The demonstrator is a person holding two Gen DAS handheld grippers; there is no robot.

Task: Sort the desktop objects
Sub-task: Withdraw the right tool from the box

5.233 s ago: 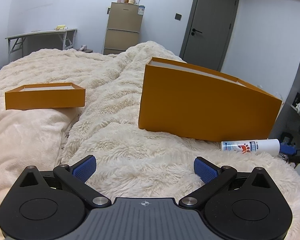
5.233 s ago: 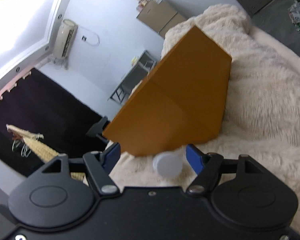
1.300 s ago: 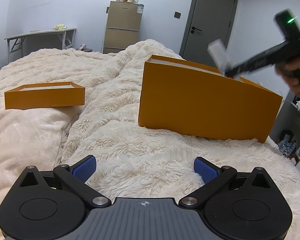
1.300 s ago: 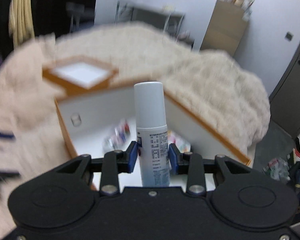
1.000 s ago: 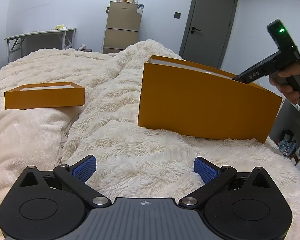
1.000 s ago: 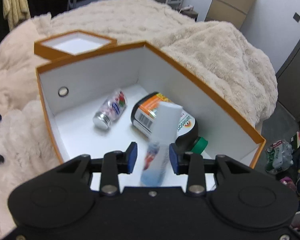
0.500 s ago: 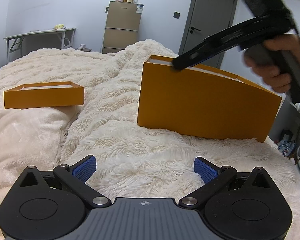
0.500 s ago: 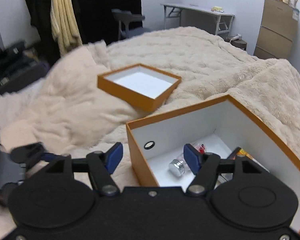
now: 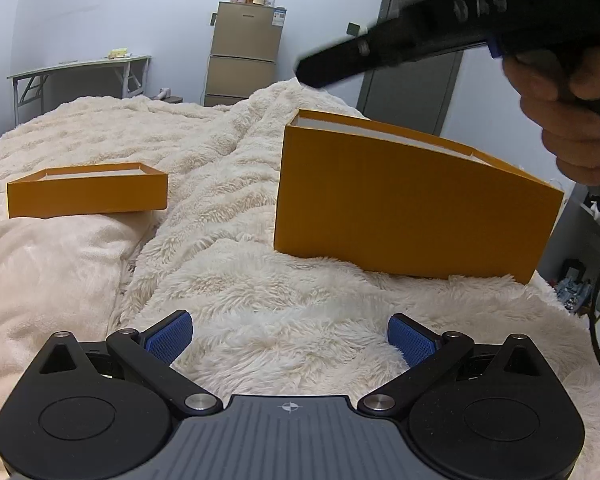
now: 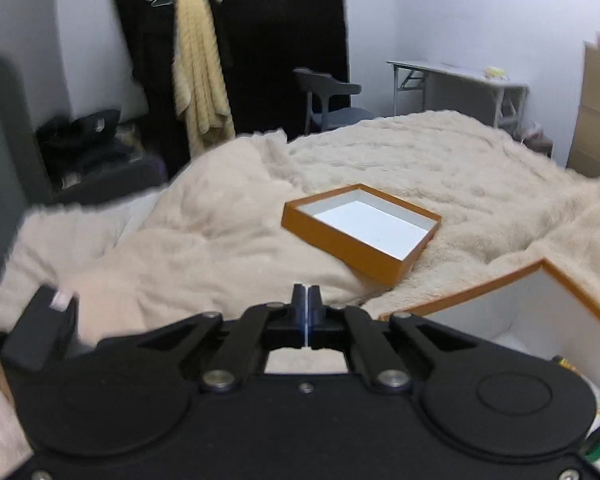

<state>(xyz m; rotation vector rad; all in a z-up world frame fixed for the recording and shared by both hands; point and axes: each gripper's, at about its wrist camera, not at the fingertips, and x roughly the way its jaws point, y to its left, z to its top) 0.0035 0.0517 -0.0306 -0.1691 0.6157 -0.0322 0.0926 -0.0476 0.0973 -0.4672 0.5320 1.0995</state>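
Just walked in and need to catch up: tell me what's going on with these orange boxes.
A person is sorting items into the tall orange box on a fluffy blanket. The right hand-held gripper is shut on nothing, raised above the box's near corner and facing the shallow orange lid, which lies open side up. The left hand-held gripper is open and low over the blanket, holding nothing.

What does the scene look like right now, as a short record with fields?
surface: fluffy cream blanket
deep box: orange box, open top, white inside
shallow lid: orange lid, lying open side up, apart from the box
left hand-held gripper: open, holding nothing, low over the blanket
right hand-held gripper: shut, holding nothing, raised above the box's near corner
box contents: mostly hidden
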